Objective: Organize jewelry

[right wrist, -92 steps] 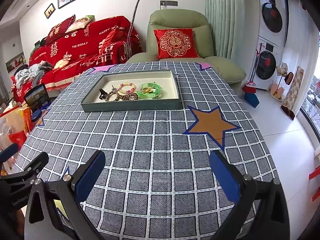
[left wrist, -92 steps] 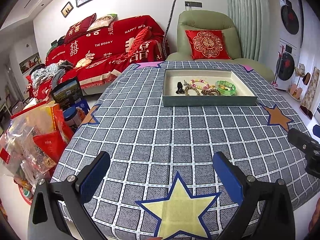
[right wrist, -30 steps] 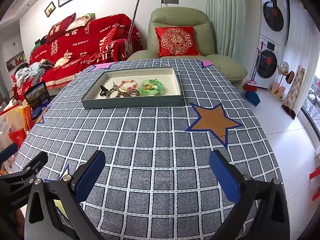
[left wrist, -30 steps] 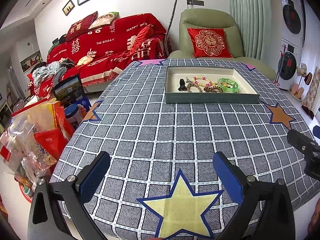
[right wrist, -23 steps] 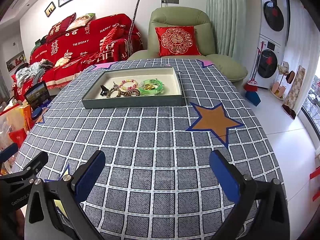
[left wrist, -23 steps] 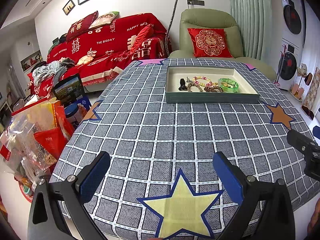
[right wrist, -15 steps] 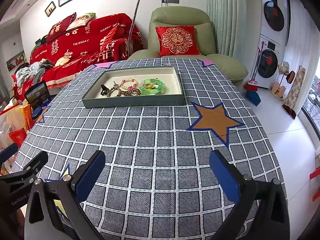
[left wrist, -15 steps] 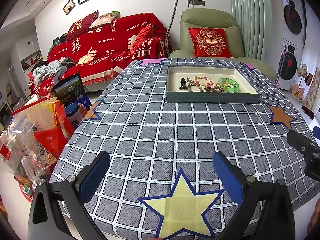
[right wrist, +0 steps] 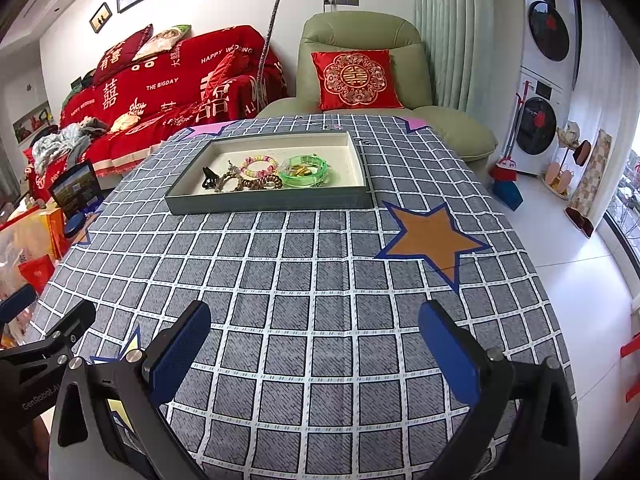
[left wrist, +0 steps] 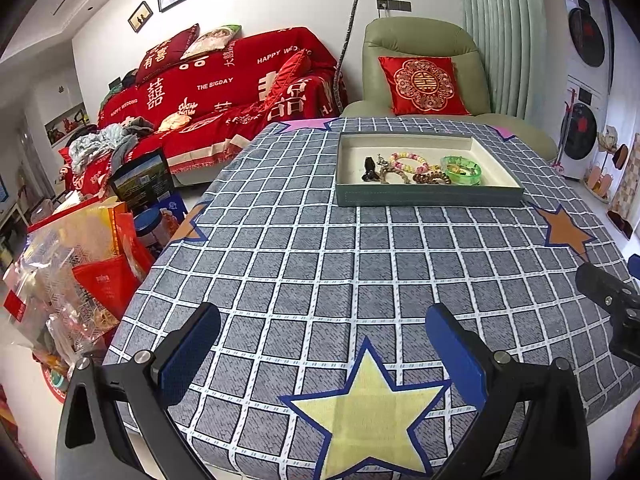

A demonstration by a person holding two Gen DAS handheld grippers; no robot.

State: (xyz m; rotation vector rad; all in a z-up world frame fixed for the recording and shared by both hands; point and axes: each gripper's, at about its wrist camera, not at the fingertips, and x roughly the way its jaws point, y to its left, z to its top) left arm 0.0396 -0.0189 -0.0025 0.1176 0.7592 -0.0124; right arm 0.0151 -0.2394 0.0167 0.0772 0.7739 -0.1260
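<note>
Two grippers, left gripper [left wrist: 322, 348] and right gripper [right wrist: 314, 344], spread, empty | jewelry tray [right wrist: 276, 202] well ahead

Hovering right gripper [right wrist: 316, 340] wide apart above checked tablecloth [right wrist: 304, 272]. Lying clustered inside grey tray [right wrist: 268, 202] far ahead: green bangle [right wrist: 305, 171], beaded bracelet [right wrist: 259, 165], black clip [right wrist: 209, 178].

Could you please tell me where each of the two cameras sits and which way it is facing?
Left wrist: on the open left gripper, low over the yellow star, facing the grey-green jewelry tray; the right gripper's tip shows.
Right wrist: on the open right gripper, facing the same tray; the left gripper shows.
Both share the tray, the translucent green bangle and the checked grey tablecloth.
</note>
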